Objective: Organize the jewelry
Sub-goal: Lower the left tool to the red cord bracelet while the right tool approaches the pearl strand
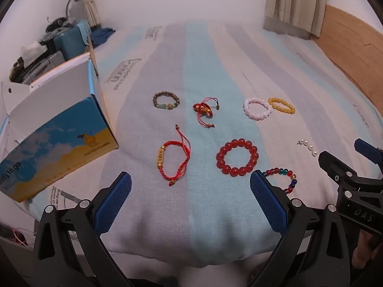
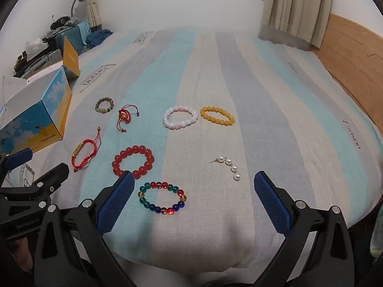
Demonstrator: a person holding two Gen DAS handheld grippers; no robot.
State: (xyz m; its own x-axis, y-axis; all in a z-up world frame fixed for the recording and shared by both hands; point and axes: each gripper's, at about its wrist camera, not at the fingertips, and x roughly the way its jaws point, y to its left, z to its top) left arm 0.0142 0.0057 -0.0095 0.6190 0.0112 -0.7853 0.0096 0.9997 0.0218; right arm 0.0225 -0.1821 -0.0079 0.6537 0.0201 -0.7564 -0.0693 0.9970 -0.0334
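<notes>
My left gripper [image 1: 190, 201] is spread wide w/ nothing in it, and my right gripper [image 2: 194, 202] is the same, wide and empty. Both hang over the near edge of the striped bed sheet [image 2: 275, 95], tipped down.

Nearest is the many-color bead bracelet [image 2: 161, 198], right btwn my right fingers [image 2: 115, 203] but not touched. I think its glass beads are hard, smooth and slippy, so I'd pinch across one side of the ring, not on a single bead.

Next the big red bead bracelet [image 1: 237, 157], prob the heaviest one here. Same plan: grab one side, let the rest hang.

Beside it on the left, the red string bracelet w/ gold bar [image 1: 172, 162]. Soft, light, floppy. The gold bar is the stiff bit, best spot to grip.

On the right, the pearl earring [image 2: 229, 167]. Tiny and thin, looks easy to bend or drop. Go slow, pinch the pearls.

Farther back: brown bead bracelet [image 1: 166, 100], small red knot bracelet [image 1: 203, 110], pink bead bracelet [image 2: 180, 117], yellow bead bracelet [image 2: 217, 115]. Pink and yellow sit just beside each other.

At the left is the open blue and yellow box [image 1: 57, 148], prob where it all goes
</notes>
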